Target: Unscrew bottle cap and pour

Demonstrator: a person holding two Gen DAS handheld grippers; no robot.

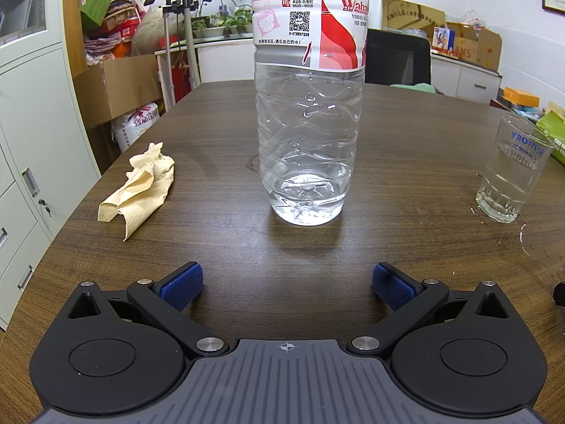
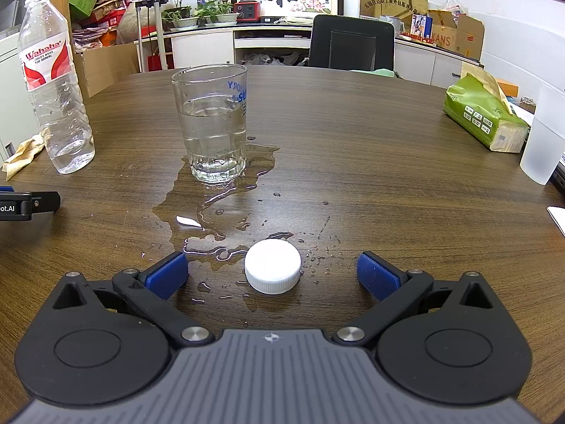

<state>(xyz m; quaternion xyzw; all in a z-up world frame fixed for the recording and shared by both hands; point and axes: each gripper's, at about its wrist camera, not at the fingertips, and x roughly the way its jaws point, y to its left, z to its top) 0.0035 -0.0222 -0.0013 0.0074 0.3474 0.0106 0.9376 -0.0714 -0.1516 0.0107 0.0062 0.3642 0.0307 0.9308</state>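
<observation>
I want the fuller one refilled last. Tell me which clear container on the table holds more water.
The glass, about half full, standing in a spill. The uncapped bottle holds only a shallow layer at its bottom.

The bottle [image 1: 309,106] top is cut off by the left wrist view's upper edge.

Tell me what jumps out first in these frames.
A puddle spreads over the table around the half-full glass. The white cap lies loose between the open right gripper fingers. The uncapped bottle, nearly empty, stands ahead of the open left gripper.
</observation>
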